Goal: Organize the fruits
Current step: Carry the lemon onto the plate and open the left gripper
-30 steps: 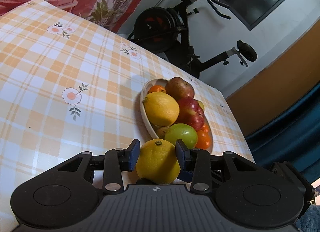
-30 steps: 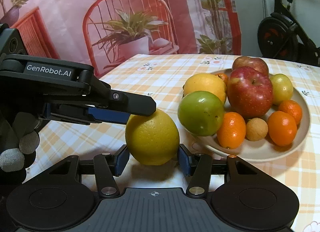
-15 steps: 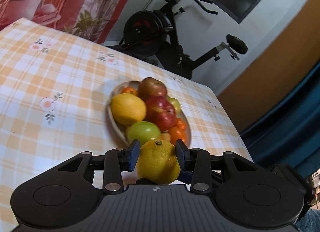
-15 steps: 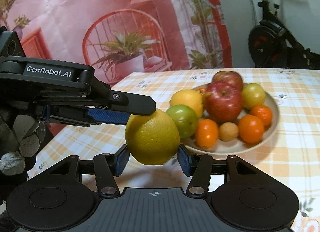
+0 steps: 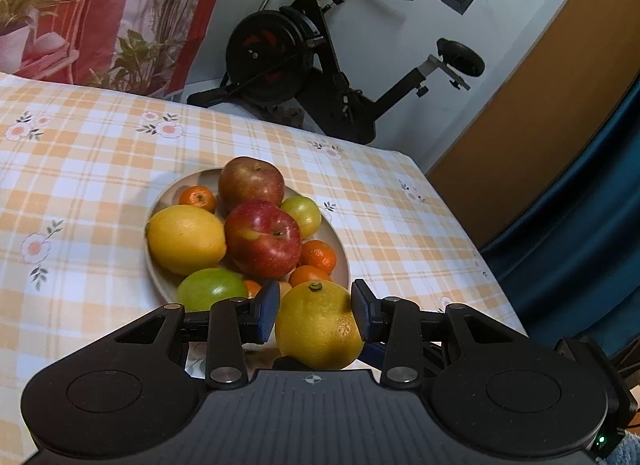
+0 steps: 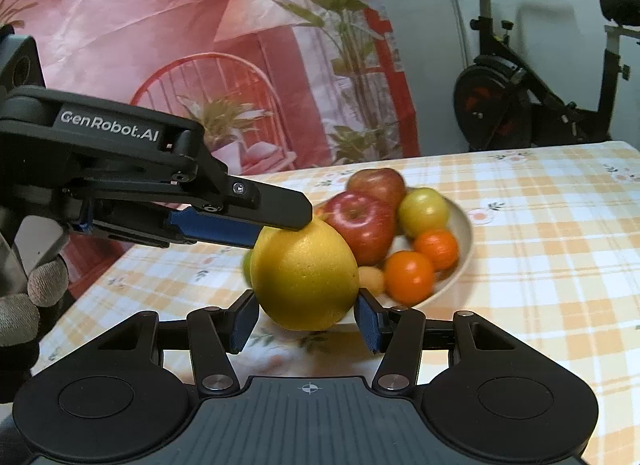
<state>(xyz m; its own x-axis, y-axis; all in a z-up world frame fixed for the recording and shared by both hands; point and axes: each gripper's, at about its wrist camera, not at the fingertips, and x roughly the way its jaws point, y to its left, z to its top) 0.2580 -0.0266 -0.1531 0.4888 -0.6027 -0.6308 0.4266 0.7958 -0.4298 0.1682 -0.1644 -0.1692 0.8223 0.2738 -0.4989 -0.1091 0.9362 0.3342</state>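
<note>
both tools gripping lemon, underside hidden

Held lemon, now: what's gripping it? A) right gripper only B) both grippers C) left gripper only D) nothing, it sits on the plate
B: the lemon sits between the right gripper's pads while the left gripper clamps it too, its finger reaching onto the lemon's top in the right wrist view, short of the plate.
</note>
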